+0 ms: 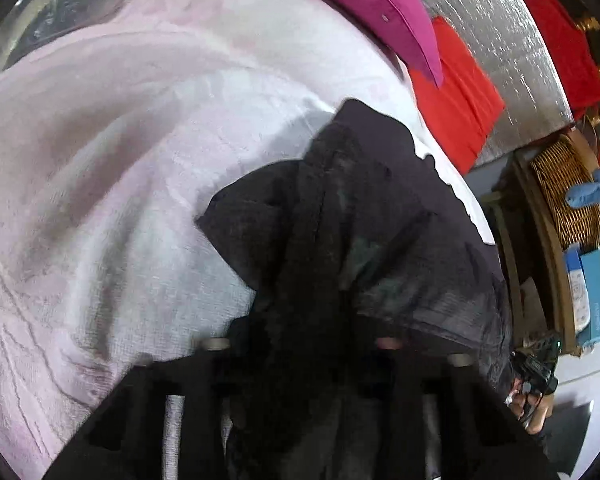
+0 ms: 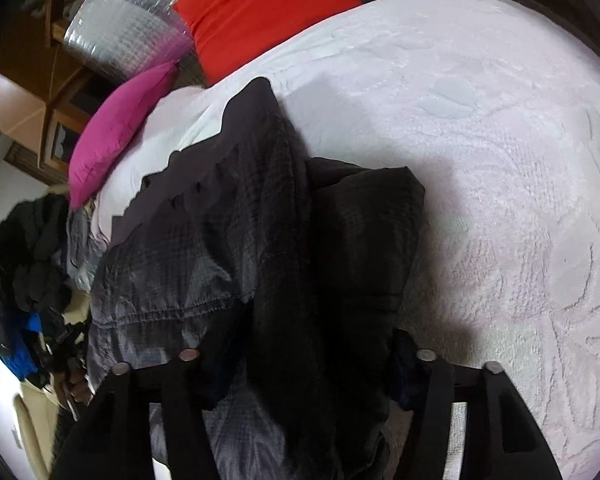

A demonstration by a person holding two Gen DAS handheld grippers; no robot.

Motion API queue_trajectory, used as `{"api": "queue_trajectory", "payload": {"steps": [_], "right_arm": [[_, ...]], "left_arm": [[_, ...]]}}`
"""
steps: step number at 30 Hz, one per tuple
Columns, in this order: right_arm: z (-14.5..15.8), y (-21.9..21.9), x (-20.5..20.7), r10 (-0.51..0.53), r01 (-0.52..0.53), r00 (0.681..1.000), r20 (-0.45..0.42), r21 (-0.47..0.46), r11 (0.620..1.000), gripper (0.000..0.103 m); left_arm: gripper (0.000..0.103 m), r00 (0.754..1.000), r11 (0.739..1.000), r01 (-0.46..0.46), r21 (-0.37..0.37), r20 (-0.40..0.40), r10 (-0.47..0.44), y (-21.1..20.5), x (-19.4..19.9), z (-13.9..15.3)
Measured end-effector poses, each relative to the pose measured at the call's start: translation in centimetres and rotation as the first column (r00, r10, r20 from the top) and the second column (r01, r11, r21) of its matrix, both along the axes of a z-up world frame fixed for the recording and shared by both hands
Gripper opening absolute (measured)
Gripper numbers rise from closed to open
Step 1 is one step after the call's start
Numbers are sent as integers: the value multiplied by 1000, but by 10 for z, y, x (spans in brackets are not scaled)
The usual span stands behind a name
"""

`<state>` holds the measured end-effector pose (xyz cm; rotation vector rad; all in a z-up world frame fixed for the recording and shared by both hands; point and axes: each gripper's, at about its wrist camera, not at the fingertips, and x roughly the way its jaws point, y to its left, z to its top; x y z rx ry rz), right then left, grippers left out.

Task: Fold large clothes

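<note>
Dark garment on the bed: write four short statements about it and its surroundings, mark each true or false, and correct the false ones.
1. The dark garment lies on a pale textured bedspread. True.
2. The pillow beside it is green. False: it is magenta.
3. Dark cloth runs between the fingers of the right gripper. True.
4. The left gripper hangs over bare bedspread, clear of the garment. False: dark cloth fills the gap between its fingers.

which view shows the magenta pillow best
The right wrist view: the magenta pillow shows nearly whole at the edge of the bedspread. The left wrist view catches only one corner of it, cut off by the frame.
</note>
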<state>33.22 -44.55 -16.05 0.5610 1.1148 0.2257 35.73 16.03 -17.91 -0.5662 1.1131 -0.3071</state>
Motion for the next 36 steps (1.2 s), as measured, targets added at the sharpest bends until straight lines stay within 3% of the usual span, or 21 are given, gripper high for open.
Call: {"api": "queue_trajectory", "payload": {"steps": [1, 6, 11, 16, 19, 23, 26, 30, 32, 34, 36], "right_arm": [[4, 1, 1, 0, 0, 1000, 3, -2, 1000, 25], [37, 12, 0, 32, -30, 999, 40, -48, 998, 15], [87, 23, -4, 66, -55, 991, 118, -98, 994, 12], [158, 38, -8, 99, -65, 973, 207, -161, 985, 12], [204, 41, -23, 107, -55, 954, 282, -185, 981, 12], [229, 36, -58, 102, -39, 940, 327, -194, 980, 12], [215, 25, -90, 80, -20, 942, 325, -182, 983, 12], [163, 14, -128, 54, -12, 959, 279, -152, 988, 12], [113, 13, -144, 45, -16, 976, 215, -134, 991, 12], [65, 12, -152, 24, -6, 990, 138, -130, 992, 12], [17, 3, -156, -30, 35, 998, 63, -86, 996, 13]], "left_arm": [[23, 1000, 1000, -2, 9, 7, 2, -2, 0, 3], [17, 999, 997, -10, 73, 54, 6, -9, -5, 29], [15, 988, 994, -6, 113, 154, -11, -18, -15, 79], [14, 966, 985, 6, 172, 253, -50, -37, -30, 144], [14, 946, 985, 1, 174, 318, -57, -38, -51, 181], [14, 916, 989, 4, 150, 395, -64, -33, -90, 208], [14, 907, 991, 15, 133, 416, -70, -33, -116, 202], [14, 914, 989, 35, 145, 396, -90, -40, -154, 159], [15, 939, 988, 39, 148, 332, -87, -43, -163, 112], [16, 976, 986, 27, 166, 207, -62, -43, -163, 57], [28, 990, 986, -2, 164, 138, -21, -38, -164, 18]]}}
